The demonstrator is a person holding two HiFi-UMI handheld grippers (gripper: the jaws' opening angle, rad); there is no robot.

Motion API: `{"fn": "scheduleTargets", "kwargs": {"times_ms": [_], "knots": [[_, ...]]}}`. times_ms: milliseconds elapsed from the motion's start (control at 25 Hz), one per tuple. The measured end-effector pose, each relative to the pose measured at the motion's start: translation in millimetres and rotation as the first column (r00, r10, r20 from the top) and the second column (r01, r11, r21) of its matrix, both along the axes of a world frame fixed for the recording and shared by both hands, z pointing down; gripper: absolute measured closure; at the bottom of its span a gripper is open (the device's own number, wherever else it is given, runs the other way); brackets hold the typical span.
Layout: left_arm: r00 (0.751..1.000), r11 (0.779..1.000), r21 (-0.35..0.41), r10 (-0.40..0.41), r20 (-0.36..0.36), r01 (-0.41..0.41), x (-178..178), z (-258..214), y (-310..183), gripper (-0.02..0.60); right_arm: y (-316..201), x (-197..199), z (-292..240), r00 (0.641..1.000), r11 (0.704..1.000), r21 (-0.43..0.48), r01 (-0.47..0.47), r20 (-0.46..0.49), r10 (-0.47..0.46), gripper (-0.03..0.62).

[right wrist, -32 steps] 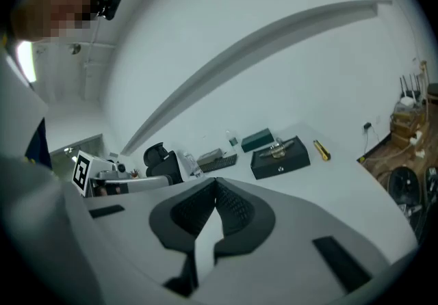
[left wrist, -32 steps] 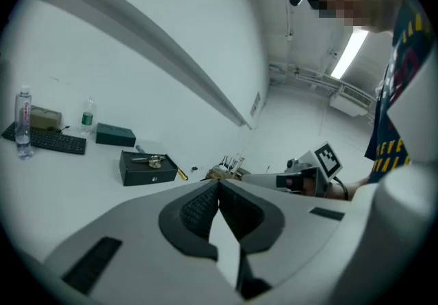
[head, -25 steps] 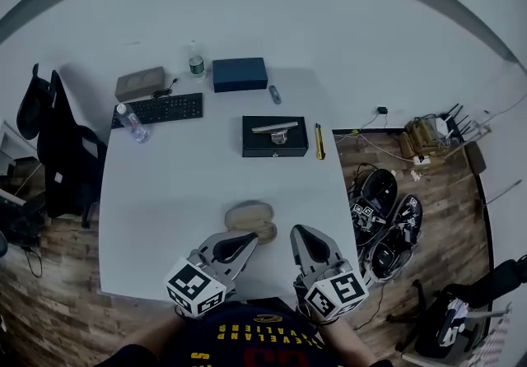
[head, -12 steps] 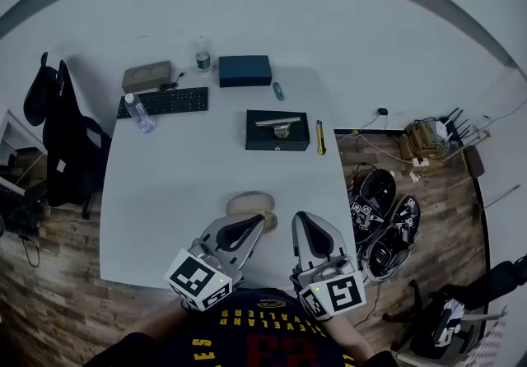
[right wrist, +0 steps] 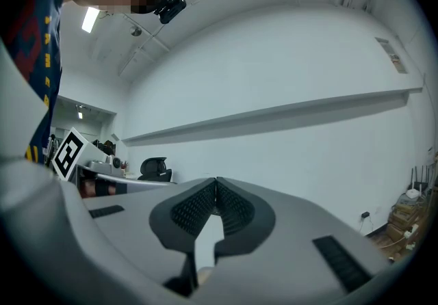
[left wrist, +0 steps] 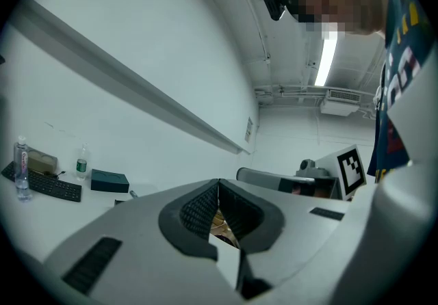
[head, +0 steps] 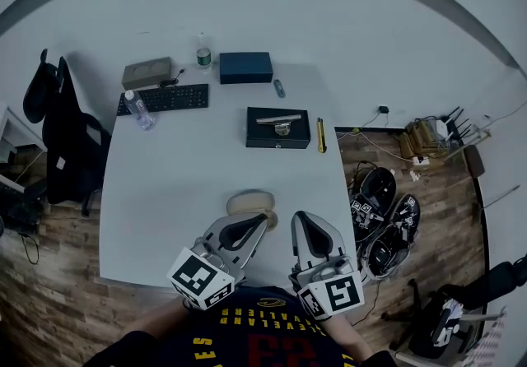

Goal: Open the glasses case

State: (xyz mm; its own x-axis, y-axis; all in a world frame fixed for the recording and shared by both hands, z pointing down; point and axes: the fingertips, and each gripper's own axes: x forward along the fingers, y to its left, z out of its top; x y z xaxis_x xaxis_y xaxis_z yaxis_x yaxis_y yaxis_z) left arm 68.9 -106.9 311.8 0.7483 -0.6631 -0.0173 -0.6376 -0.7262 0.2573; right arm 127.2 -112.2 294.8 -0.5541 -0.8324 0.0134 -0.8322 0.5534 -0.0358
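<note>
- head view: a closed tan glasses case point(head: 249, 202) is seen lying on the white table point(head: 165, 184) near its front edge, just beyond the left gripper point(head: 262, 221); the right gripper point(head: 297, 218) is held alongside, apart from the case.
- left gripper view: the jaws are pressed together, nothing pinched.
- right gripper view: the jaws are likewise pressed together, empty.

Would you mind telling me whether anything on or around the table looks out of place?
Nothing looks spilled, damaged or askew on the table: the glasses case lies near its front edge, apparently shut. The only untidy spot is the gear and cables heaped on the floor to its right.
</note>
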Motion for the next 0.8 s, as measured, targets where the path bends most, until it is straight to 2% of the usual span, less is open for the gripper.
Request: {"fn": "scheduleTargets", "kwargs": {"times_ms": [800], "knots": [[1.0, 0.999, -0.035, 0.001, 0.002, -0.001, -0.1, 9.3, -5.9, 0.568, -4.3, -4.9, 6.0, 1.0, 1.0, -0.019, 0.018, 0.005, -0.018, 0.577]]}}
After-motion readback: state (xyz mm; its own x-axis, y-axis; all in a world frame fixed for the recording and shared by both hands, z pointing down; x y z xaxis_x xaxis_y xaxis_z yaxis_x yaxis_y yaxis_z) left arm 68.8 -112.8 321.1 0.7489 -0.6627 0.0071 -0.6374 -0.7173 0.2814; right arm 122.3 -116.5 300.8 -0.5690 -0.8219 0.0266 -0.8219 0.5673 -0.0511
